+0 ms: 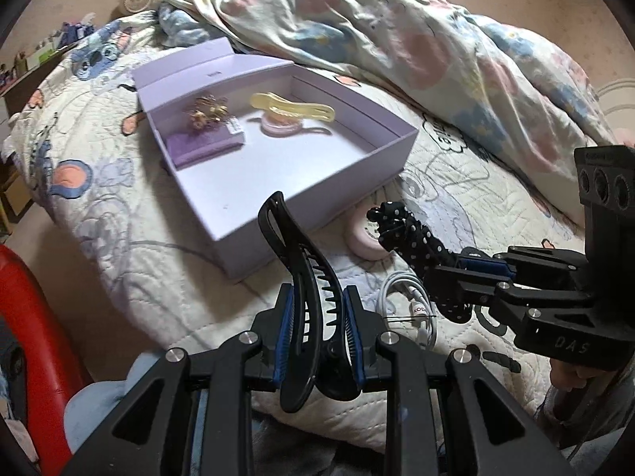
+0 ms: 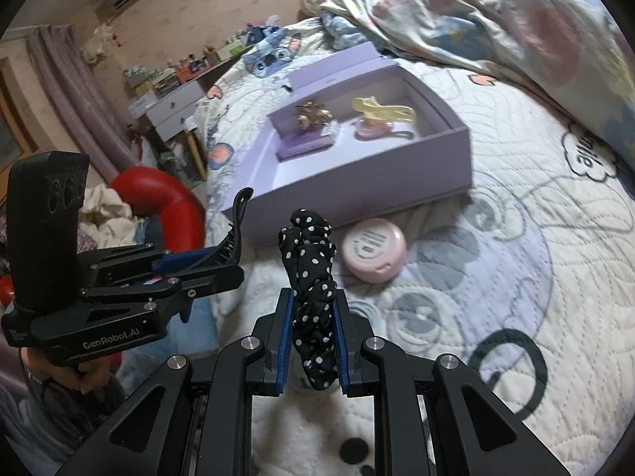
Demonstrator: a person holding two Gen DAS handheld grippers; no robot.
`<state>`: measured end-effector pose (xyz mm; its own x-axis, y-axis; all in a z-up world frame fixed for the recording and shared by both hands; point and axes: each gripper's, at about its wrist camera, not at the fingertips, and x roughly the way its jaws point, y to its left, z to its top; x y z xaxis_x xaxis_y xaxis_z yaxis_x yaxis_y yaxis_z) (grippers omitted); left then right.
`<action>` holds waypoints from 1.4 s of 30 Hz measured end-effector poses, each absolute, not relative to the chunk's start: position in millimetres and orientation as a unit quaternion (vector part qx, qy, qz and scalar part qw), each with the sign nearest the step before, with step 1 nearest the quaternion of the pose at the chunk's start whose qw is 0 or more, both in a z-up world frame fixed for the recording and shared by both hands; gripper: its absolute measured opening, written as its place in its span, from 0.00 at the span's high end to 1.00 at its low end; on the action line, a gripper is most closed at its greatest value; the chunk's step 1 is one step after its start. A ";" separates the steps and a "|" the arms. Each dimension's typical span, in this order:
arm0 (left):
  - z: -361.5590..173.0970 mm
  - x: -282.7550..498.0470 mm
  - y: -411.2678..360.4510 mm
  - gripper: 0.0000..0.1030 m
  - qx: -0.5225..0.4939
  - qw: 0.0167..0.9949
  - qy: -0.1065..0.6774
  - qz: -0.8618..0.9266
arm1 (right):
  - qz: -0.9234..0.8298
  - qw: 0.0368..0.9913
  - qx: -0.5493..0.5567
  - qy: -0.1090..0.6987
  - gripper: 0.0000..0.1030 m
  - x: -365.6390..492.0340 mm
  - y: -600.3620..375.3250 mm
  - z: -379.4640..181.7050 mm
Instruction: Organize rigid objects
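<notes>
Black claw clip point(image 1: 305, 309): long, curved, glossy, with comb-like teeth along its inner edge; held upright above the bed, its upper loop rising toward the box.
Left hand-held gripper point(image 1: 317, 329): its blue pads pinch the black claw clip from both sides.
Polka-dot scrunchie point(image 2: 311, 297): black fabric with white dots, bunched and crumpled, standing up between the pads.
Right hand-held gripper point(image 2: 313, 337): pressed onto the polka-dot scrunchie, held just above the quilt.
Lavender box point(image 1: 317, 182): one, open, lid folded back, resting on the bed ahead of both grippers.
Box contents: four pieces — one yellow translucent clip point(image 1: 293, 109) lying on one pink round piece point(image 1: 279, 127), one gold ornament point(image 1: 208, 113) sitting on one purple pad point(image 1: 202, 146).
Pink round case point(image 2: 375, 254): one, on the quilt just beside the box's near wall, between the box and the scrunchie.
White cable point(image 1: 412, 309): one, coiled on the quilt between the two grippers.
Quilt point(image 2: 516, 277): white, stitched, cartoon-printed, covering the bed.
Blanket point(image 1: 397, 39): floral, rumpled, heaped behind the box.
</notes>
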<state>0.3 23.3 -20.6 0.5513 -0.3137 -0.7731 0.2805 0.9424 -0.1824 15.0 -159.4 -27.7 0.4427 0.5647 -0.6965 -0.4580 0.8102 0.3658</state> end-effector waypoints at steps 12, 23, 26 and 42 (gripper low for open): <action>2.5 -12.4 50.8 0.76 -0.031 0.898 0.417 -0.137 | 0.343 0.842 0.039 0.414 0.82 11.9 -127.2 -11.3; 12.9 -13.2 68.7 0.76 -0.038 0.904 0.409 -0.121 | 0.365 0.836 0.031 0.410 0.82 13.8 -107.6 -5.8; 13.7 -9.6 69.8 0.76 -0.040 0.904 0.408 -0.121 | 0.366 0.835 0.028 0.410 0.82 16.8 -104.2 -5.3; 18.5 30.2 64.8 0.76 -0.037 0.900 0.409 -0.147 | 0.362 0.840 0.014 0.403 0.82 48.7 -102.8 1.7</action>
